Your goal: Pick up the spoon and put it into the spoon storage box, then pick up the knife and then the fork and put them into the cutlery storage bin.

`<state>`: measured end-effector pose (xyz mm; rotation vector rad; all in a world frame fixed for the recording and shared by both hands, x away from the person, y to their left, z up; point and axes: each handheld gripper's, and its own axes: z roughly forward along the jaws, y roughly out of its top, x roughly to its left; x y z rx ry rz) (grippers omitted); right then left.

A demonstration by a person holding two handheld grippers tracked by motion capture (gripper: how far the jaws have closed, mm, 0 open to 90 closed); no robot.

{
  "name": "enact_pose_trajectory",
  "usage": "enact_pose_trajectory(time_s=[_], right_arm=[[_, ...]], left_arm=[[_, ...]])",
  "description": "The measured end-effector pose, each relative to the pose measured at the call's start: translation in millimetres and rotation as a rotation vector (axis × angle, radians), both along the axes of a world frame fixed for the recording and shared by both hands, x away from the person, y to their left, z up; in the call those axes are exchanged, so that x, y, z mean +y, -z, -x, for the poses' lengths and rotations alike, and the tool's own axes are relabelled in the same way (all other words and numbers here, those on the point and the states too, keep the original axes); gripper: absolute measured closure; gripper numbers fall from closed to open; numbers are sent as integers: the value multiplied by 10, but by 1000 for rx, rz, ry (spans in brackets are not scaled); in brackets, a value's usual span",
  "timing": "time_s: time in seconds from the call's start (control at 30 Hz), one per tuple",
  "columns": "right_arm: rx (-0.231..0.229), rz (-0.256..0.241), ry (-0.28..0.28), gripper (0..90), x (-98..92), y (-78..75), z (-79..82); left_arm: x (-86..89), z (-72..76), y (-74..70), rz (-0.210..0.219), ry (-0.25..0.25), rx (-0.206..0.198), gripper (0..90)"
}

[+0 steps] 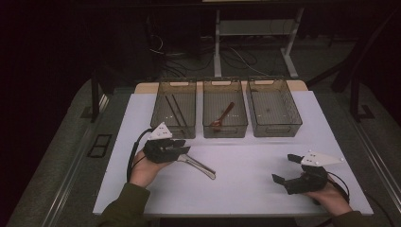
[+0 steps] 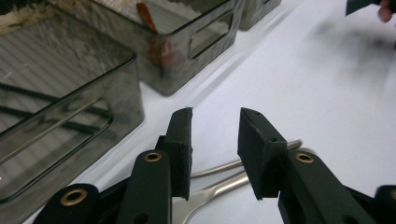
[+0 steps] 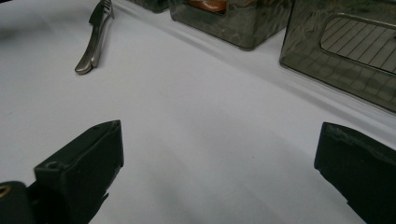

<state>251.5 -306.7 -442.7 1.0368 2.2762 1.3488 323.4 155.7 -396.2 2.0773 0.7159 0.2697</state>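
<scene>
A metal utensil (image 1: 197, 165) lies on the white table mat (image 1: 246, 189), its handle pointing toward the near right. My left gripper (image 1: 184, 146) hovers over its head end, open, jaws apart on either side of the metal shank (image 2: 219, 169); the left gripper view looks through the left gripper (image 2: 215, 116) onto bare mat. My right gripper (image 1: 285, 168) rests near the front right corner, wide open and holding nothing. From the right gripper (image 3: 219, 135) the utensil (image 3: 93, 42) is seen far off at the upper left.
Three smoky clear bins stand in a row at the back. The left bin (image 1: 177, 131) holds black chopsticks (image 1: 174, 111), the middle bin (image 1: 224, 132) a brown spoon (image 1: 222, 116), and the right bin (image 1: 276, 130) looks empty. Table edges drop off on every side.
</scene>
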Motion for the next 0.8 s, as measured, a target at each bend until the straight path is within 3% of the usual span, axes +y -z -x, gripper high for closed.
enact_pose_trajectory(time_s=[0.33, 0.57, 0.8], right_arm=[[2, 2, -2, 6, 6, 3, -3], [10, 5, 1, 6, 10, 14, -13], [9, 4, 2, 6, 2, 16, -12]], left_arm=[[141, -153, 120, -117, 8, -19, 595], [184, -321, 190, -128, 27, -29, 567], [98, -423, 262, -165, 126, -5, 542]])
